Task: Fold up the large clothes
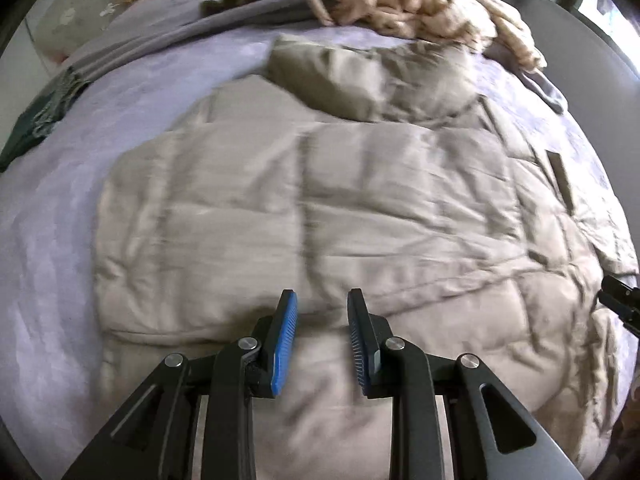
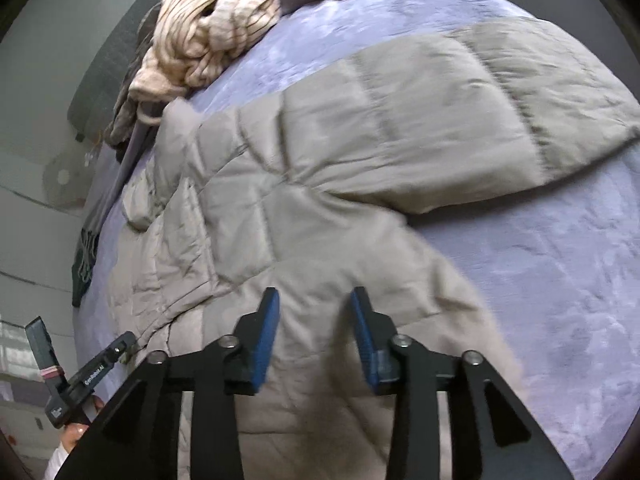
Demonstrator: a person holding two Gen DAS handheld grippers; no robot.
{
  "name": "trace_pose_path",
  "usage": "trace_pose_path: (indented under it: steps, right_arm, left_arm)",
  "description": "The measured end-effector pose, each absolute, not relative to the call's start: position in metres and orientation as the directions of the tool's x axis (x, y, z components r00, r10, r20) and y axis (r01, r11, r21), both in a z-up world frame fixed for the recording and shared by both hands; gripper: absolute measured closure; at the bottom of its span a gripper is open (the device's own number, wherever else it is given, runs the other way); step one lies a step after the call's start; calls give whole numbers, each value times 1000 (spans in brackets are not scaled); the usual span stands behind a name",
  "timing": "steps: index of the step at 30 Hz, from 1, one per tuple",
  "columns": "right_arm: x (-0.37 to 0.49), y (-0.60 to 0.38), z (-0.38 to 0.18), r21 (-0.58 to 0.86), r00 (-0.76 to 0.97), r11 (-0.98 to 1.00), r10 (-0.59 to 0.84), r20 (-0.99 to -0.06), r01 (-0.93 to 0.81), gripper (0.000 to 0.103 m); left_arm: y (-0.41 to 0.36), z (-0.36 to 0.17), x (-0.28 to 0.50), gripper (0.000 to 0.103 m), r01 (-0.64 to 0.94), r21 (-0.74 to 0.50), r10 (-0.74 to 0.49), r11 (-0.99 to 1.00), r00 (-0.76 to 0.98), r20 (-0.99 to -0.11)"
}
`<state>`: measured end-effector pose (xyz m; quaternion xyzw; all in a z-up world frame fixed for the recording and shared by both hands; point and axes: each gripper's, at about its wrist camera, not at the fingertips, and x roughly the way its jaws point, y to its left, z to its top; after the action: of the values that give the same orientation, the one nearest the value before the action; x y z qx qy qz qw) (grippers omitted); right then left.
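Garment: beige quilted puffer coat (image 1: 320,208), spread across most of the bed and lying flat on the lavender bedspread (image 1: 60,240).
Left sleeve area: in the left wrist view one sleeve is folded in over the coat body, its cuff end near the lower left edge of the garment.
Hood or collar: a darker, rumpled section (image 1: 360,80) lies at the far end of the coat, next to the pile of other clothes.
Right sleeve: in the right wrist view a sleeve (image 2: 460,112) extends away from the body to the right, resting on the bedspread (image 2: 560,300).
Left gripper (image 1: 322,300): above the near part of the coat, blue-padded jaws spread apart, nothing between them; contact with the fabric cannot be confirmed.
Right gripper (image 2: 314,298): above the near hem region of the coat, jaws spread with a clear gap, nothing clamped.
Cross view: the left gripper (image 2: 80,376) appears at the lower left of the right wrist view beside the coat edge; part of the right gripper (image 1: 620,300) shows at the right edge of the left wrist view.
Other clothes: cream ribbed knit (image 2: 216,28) heaped at the far side of the bed, with grey fabric (image 1: 140,52) beside it.
Image quality: motion blur in both views; fine seam detail unreliable.
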<state>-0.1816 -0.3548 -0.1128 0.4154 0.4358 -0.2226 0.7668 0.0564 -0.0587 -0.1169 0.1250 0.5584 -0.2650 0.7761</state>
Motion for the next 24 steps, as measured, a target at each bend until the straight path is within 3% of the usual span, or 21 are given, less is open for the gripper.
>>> trace_pose_path:
  steps: [4, 5, 6, 7, 10, 15, 16, 18, 20, 24]
  right_arm:
    - [-202, -375, -113, 455, 525, 520, 16, -851, 723, 51]
    - [-206, -379, -112, 457, 526, 513, 14, -850, 726, 46]
    - [-210, -384, -113, 458, 527, 505, 10, -850, 731, 45]
    - [-214, -388, -113, 459, 527, 498, 5, -850, 736, 42]
    - [-230, -406, -113, 459, 527, 470, -15, -850, 754, 34]
    - [-258, -436, -118, 467, 523, 399, -38, -851, 789, 30]
    - [-265, -443, -120, 473, 527, 376, -48, -848, 796, 26]
    - [-279, -457, -123, 485, 537, 335, -77, -840, 808, 7]
    - [-292, -471, -126, 506, 551, 283, -108, -827, 815, 0]
    - [-317, -498, -130, 588, 609, 163, -154, -778, 792, 0]
  left_arm:
    - [-83, -115, 42, 75, 559, -114, -279, 821, 219, -935]
    - [-90, -115, 39, 55, 564, -116, -280, 817, 213, -936]
    - [-95, -115, 35, 6, 566, -117, -280, 816, 210, -937]
    - [-100, -114, 33, 0, 562, -112, -283, 819, 227, -932]
    - [-122, -116, 28, 1, 578, -75, -264, 813, 250, -931]
    - [-154, -125, 27, 1, 594, -70, -253, 801, 231, -939]
    - [-155, -124, 25, 1, 593, -72, -258, 802, 235, -937]
    - [-167, -129, 25, 1, 602, -103, -276, 792, 203, -939]
    - [-174, -131, 23, 1, 599, -99, -269, 795, 201, -942]
    - [-188, -131, 18, 1, 598, -105, -270, 795, 193, -943]
